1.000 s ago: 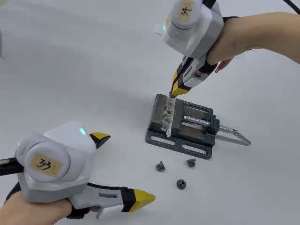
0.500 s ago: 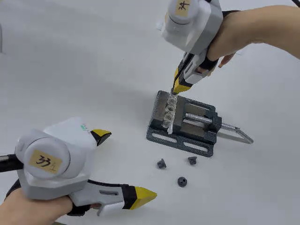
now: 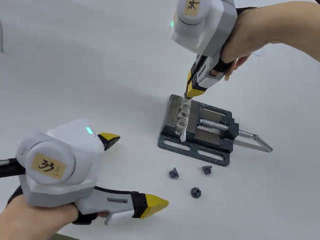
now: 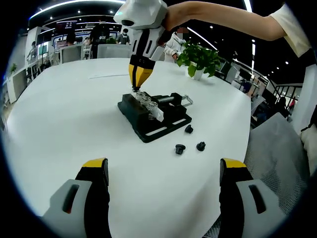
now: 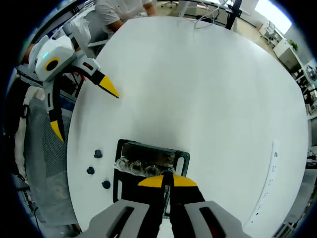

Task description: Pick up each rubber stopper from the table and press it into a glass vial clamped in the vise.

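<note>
A dark vise [image 3: 215, 145] clamps a row of clear glass vials [image 3: 183, 120] on the white table. My right gripper [image 3: 192, 93] points down with its yellow tips shut, touching the top of the farthest vial. In the right gripper view the shut tips [image 5: 167, 179] sit just over the vials [image 5: 143, 168]; whether anything is pinched between them is hidden. Three dark rubber stoppers lie in front of the vise: one [image 3: 173, 173], another [image 3: 207, 169], a third [image 3: 196, 192]. My left gripper [image 3: 135, 170] hovers open and empty at the near left, well away from the stoppers [image 4: 180, 148].
The vise's screw handle [image 3: 255, 140] sticks out to the right. A potted plant [image 4: 200, 62] stands at the table's far side. The table edge [image 4: 242, 163] runs close on the right in the left gripper view. Bare white tabletop [image 3: 90, 60] surrounds the vise.
The head view has shifted a little. The right gripper stays shut at the farthest vial, and the left gripper stays open in the same place.
</note>
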